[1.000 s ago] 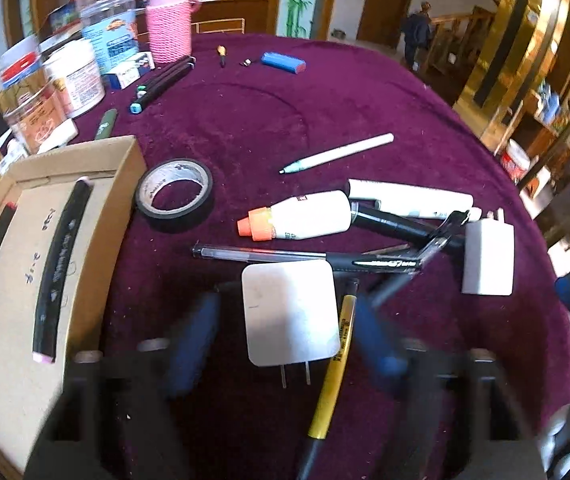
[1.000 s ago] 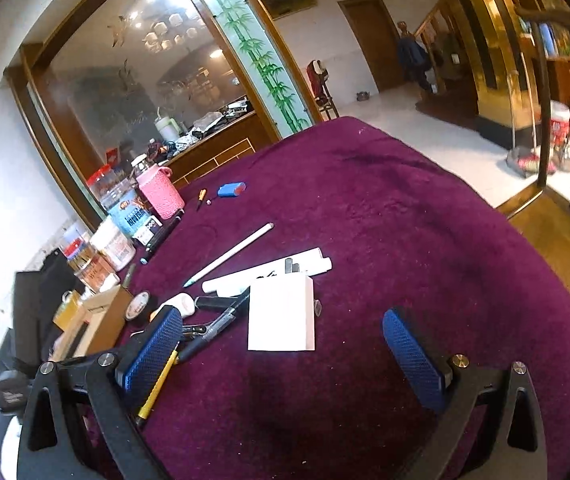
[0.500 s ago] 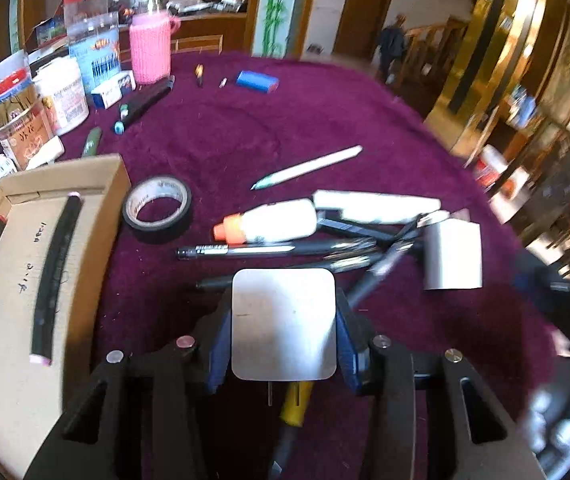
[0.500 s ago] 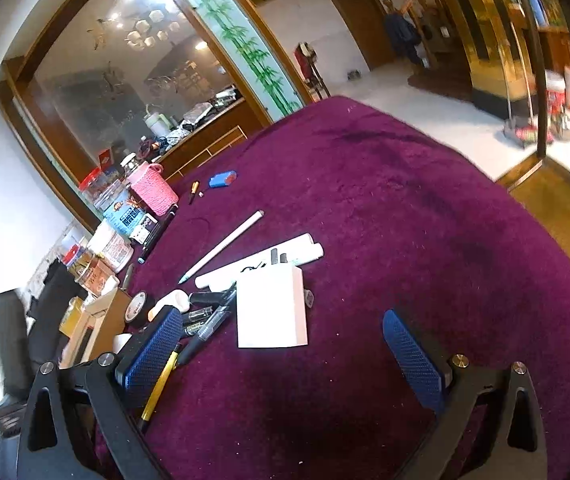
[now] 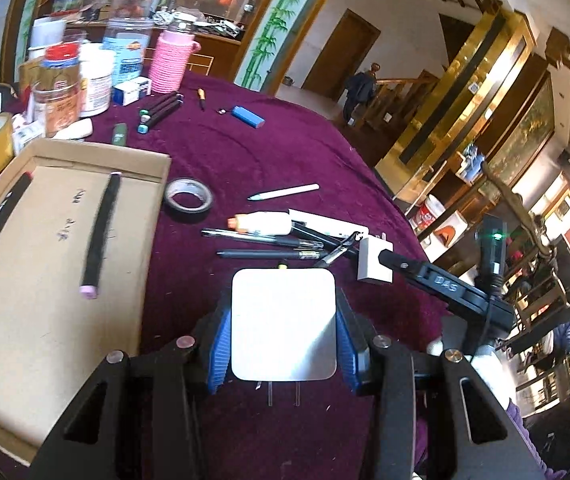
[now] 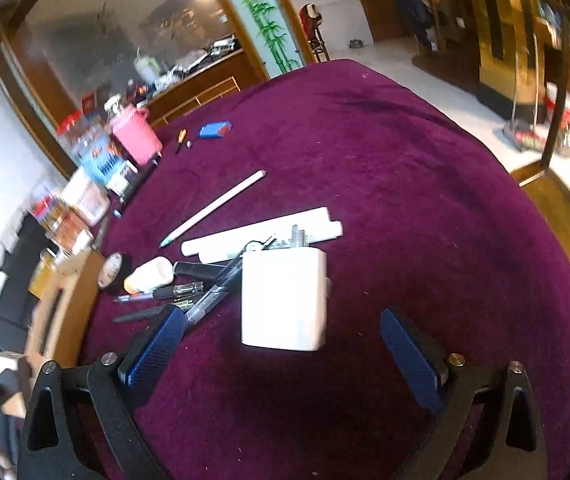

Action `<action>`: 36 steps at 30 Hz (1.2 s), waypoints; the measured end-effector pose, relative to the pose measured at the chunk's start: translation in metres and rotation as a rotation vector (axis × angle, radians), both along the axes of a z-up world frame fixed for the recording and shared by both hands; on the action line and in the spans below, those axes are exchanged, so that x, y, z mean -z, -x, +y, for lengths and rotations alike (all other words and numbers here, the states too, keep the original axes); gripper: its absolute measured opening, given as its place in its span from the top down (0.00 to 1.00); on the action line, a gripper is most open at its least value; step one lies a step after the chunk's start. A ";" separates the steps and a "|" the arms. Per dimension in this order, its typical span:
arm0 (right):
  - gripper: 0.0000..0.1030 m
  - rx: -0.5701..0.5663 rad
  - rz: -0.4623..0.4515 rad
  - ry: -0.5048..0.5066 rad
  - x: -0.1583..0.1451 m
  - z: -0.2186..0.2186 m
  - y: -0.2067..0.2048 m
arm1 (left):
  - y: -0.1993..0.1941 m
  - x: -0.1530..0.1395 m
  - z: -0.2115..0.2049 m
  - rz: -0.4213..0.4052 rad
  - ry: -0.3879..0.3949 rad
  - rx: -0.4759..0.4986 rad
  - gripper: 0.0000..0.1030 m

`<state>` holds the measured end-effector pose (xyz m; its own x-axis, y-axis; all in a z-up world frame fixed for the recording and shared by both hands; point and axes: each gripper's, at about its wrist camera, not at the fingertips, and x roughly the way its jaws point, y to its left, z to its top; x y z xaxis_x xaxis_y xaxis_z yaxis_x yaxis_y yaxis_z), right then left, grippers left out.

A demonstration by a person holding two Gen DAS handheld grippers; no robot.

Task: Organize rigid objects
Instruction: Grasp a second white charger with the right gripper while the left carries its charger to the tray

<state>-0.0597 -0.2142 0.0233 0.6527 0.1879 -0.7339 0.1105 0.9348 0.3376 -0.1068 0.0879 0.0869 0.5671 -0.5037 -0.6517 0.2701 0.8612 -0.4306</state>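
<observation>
My left gripper point(image 5: 283, 344) is shut on a flat white charger point(image 5: 283, 320), prongs toward the camera, held above the purple tablecloth. A cardboard tray point(image 5: 45, 248) with two black markers lies to its left. My right gripper point(image 6: 281, 348) is open, its blue pads point(image 6: 157, 344) either side of a second white charger point(image 6: 285, 300) that lies on the cloth; that charger also shows in the left wrist view point(image 5: 375, 262). A heap of pens point(image 5: 269, 246), a glue bottle point(image 5: 263, 223) and white tubes point(image 6: 261, 232) lies beyond.
A black tape roll point(image 5: 188, 199) and a white pencil point(image 5: 283, 192) lie mid-table. Jars, a pink cup point(image 5: 170, 62), markers point(image 5: 159, 110) and a blue lighter point(image 5: 248, 116) stand at the far left. The table edge point(image 6: 525, 208) drops off to the right.
My left gripper has closed on the flat white charger and lifted it off the cloth. My right gripper has moved in around the second charger, still open.
</observation>
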 end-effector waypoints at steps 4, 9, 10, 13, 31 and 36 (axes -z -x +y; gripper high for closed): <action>0.44 -0.002 0.071 0.113 0.012 0.018 -0.017 | 0.003 0.000 0.018 -0.008 -0.001 -0.027 0.58; 0.49 0.000 0.099 0.098 0.019 0.017 -0.017 | 0.004 0.001 0.038 -0.010 0.009 -0.063 0.58; 0.49 0.000 0.101 0.078 0.018 0.015 -0.013 | 0.005 0.000 0.043 -0.012 0.014 -0.073 0.58; 0.49 -0.003 0.099 0.003 0.015 0.008 -0.002 | 0.009 -0.001 0.056 -0.018 0.022 -0.094 0.58; 0.49 -0.160 -0.034 -0.176 -0.064 0.055 0.057 | 0.010 0.006 0.108 -0.036 0.070 -0.138 0.58; 0.49 -0.263 -0.010 -0.244 -0.069 0.101 0.040 | 0.008 0.007 0.128 -0.023 0.086 -0.172 0.58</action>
<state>-0.0993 -0.1136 0.0927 0.5658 0.5194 -0.6404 -0.1281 0.8226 0.5541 -0.1153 0.2155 0.0797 0.6641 -0.4511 -0.5962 0.1326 0.8559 -0.4999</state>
